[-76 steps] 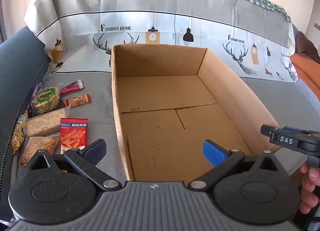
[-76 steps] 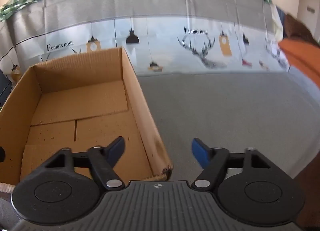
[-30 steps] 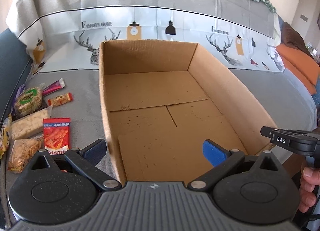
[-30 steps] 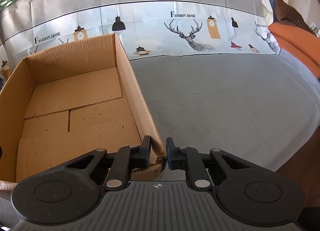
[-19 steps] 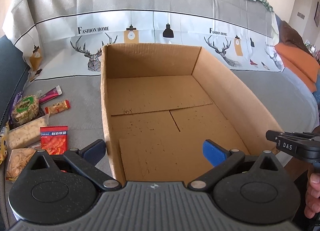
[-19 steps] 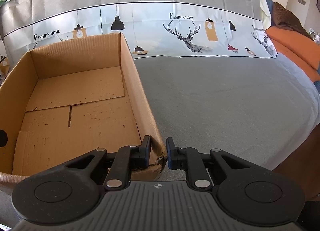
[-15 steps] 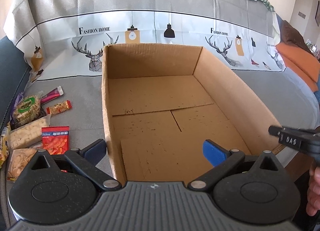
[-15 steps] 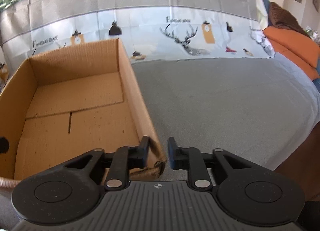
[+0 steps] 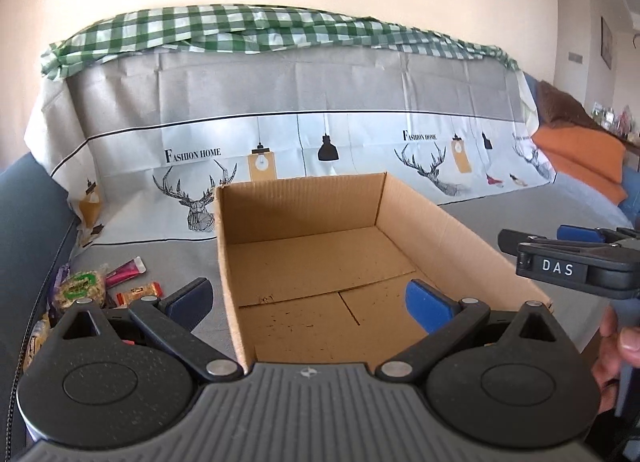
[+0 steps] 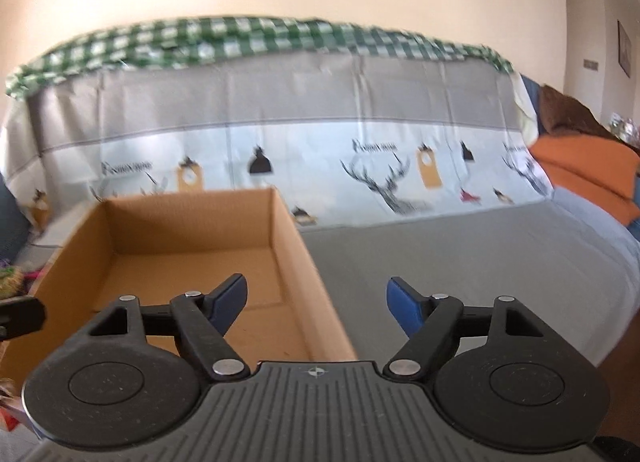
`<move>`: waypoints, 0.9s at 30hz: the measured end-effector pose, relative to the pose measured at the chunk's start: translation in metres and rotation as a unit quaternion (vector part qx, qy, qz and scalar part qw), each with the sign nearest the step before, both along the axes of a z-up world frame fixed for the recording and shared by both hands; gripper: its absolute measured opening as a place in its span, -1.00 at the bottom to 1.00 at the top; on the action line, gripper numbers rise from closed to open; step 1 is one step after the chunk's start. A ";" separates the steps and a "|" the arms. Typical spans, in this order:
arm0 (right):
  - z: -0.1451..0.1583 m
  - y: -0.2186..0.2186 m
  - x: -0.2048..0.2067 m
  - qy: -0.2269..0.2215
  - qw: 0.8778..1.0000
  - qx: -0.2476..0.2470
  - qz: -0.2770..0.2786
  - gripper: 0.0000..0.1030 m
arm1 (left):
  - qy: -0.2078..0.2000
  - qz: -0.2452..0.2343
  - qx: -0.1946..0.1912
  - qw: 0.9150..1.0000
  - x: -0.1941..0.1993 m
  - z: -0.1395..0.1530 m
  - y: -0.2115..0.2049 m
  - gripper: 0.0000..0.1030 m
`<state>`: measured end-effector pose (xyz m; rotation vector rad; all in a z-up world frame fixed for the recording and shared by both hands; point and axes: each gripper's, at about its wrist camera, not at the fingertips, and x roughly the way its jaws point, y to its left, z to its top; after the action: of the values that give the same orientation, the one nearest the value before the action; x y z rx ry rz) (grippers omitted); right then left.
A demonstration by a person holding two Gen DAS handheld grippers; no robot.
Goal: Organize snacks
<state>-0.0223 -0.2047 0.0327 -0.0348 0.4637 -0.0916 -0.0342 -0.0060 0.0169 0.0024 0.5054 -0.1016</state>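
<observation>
An empty open cardboard box (image 9: pixel 460 230) stands on a grey cloth-covered sofa seat; it also shows in the right wrist view (image 10: pixel 304 258). Several snack packets (image 9: pixel 84 288) lie on the seat left of the box, among them a pink stick pack (image 9: pixel 126 271) and an orange bar (image 9: pixel 140 294). My left gripper (image 9: pixel 308 300) is open and empty, straddling the box's near left wall. My right gripper (image 10: pixel 316 298) is open and empty above the box's near right corner; it also shows at the right edge of the left wrist view (image 9: pixel 576 258).
A printed cloth with deer and lamps (image 9: pixel 320 150) covers the sofa back, with a green checked cloth (image 9: pixel 260 30) on top. An orange cushion (image 10: pixel 588 166) lies at the far right. Bare grey seat (image 10: pixel 460 258) stretches right of the box.
My right gripper, shut on the box's near right corner, has opened, let go and lifted. Both grippers have tilted up, so the wall now shows. The box has not visibly moved.
</observation>
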 end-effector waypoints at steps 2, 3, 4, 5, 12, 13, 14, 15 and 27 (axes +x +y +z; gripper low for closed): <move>0.006 0.009 -0.004 -0.013 1.000 -0.002 0.004 0.52 | 0.008 -0.008 -0.018 1.000 -0.002 0.006 0.010 0.99; 0.008 0.013 -0.006 -0.018 1.000 0.002 0.009 0.53 | 0.014 -0.015 -0.025 0.999 -0.003 0.009 0.015 0.99; 0.010 0.018 -0.006 -0.019 1.000 0.007 0.014 0.53 | 0.021 -0.024 -0.032 0.999 -0.004 0.013 0.020 0.99; 0.012 0.022 -0.008 -0.019 1.000 0.012 0.021 0.53 | 0.029 -0.035 -0.035 0.998 -0.003 0.018 0.026 0.99; 0.021 0.070 -0.011 -0.018 0.994 0.036 0.102 0.52 | 0.027 -0.069 -0.006 0.997 -0.002 0.052 0.077 0.71; 0.021 0.079 -0.012 -0.018 0.992 0.040 0.118 0.50 | 0.028 -0.067 -0.002 0.997 -0.001 0.052 0.088 0.45; 0.022 0.088 -0.014 -0.018 0.990 0.043 0.132 0.47 | 0.033 -0.061 0.001 0.998 0.001 0.051 0.102 0.30; 0.022 0.097 -0.015 -0.018 0.988 0.046 0.147 0.44 | 0.040 -0.053 -0.003 0.998 0.003 0.048 0.114 -0.03; -0.006 0.196 -0.041 0.023 0.940 0.067 0.334 -0.36 | 0.093 0.175 -0.127 0.972 0.001 -0.038 0.237 -0.46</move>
<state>-0.0636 -0.0083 0.0265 -0.0598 0.4840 0.6108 -0.0331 0.2309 -0.0213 -0.3494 0.6708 0.1809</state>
